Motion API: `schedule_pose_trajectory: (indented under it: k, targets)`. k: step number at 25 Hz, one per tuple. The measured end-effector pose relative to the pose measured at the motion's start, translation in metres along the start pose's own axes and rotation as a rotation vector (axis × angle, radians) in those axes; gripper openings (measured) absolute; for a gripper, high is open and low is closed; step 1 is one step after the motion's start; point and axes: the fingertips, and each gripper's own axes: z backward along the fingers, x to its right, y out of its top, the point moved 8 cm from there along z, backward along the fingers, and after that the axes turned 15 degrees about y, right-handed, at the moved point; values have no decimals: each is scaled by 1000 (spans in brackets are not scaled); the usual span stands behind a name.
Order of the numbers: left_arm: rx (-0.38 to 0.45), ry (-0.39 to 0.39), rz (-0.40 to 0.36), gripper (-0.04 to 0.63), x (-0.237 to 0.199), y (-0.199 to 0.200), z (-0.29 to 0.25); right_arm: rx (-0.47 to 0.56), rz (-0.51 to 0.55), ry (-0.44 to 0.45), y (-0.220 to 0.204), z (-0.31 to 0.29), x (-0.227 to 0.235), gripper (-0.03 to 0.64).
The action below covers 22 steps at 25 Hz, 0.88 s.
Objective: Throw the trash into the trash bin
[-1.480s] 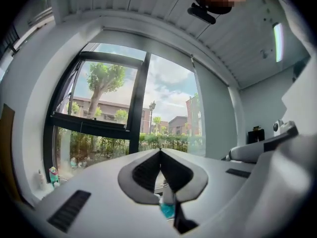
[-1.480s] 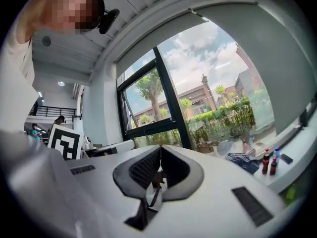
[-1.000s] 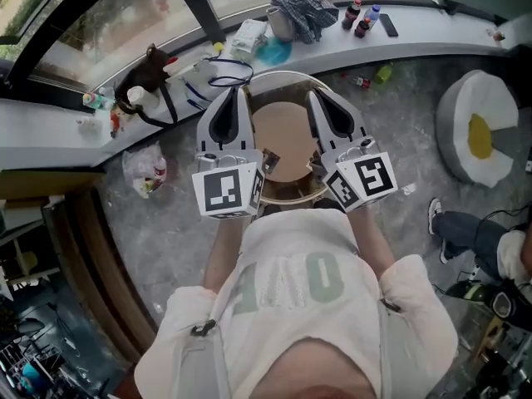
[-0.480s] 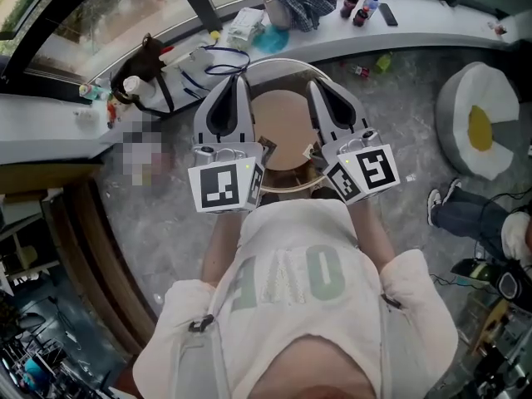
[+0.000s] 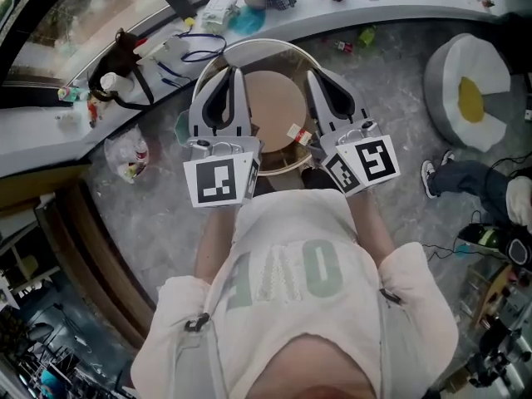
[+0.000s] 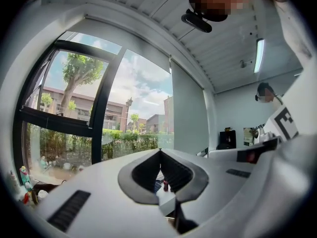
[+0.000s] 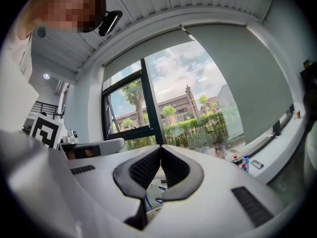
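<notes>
Above the trash bin, the left gripper and right gripper hover, both pinched closed and empty. A wrapper lies inside. A plastic bag of rubbish sits on the floor by the window ledge, probably light, soft and crinkly, best pinched at its gathered top.

mottled grey stone floor; curved white bench below tall dark-framed windows; slatted ceiling, strip light.

Round, brown-bottomed trash bin stands upright with 1 small wrapper inside
</notes>
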Motion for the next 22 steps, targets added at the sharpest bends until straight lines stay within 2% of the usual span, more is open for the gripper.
schedule_pose_trajectory:
  k: [3, 6, 9, 13, 14, 15, 16, 17, 18, 19, 22]
  targets:
    - [-46, -44, -12, 12, 14, -17, -1, -28, -9, -31, -5, 13, 9, 14]
    - [-115, -106, -101, 12, 35, -49, -8, -56, -12, -45, -9, 31, 30, 14]
    - [-268, -176, -197, 12, 61, -103, -13, -101, -32, -78, -18, 58, 52, 14]
    - [-491, -287, -263, 19, 87, -183, -6, -156, -88, -136, -39, 97, 69, 14]
    - [-545, -347, -257, 67, 96, -202, -5, -169, -94, -146, -42, 105, 74, 14]
    - [-606, -423, -239, 206, 105, -220, -3, -183, -100, -158, -45, 113, 79, 14]
    - [-668, -503, -225, 290, 115, -239, -1, -197, -108, -173, -48, 123, 82, 14]
    - [-721, -576, -234, 309, 125, -258, 2, -212, -117, -191, -50, 134, 86, 14]
    - [-759, -640, -279, 332, 133, -277, 6, -228, -126, -212, -53, 146, 88, 14]
    - [-785, -697, -358, 343, 139, -297, 11, -245, -136, -233, -56, 158, 90, 14]
    - [-857, -820, -665, 350, 148, -367, 21, -300, -157, -282, -67, 189, 101, 14]
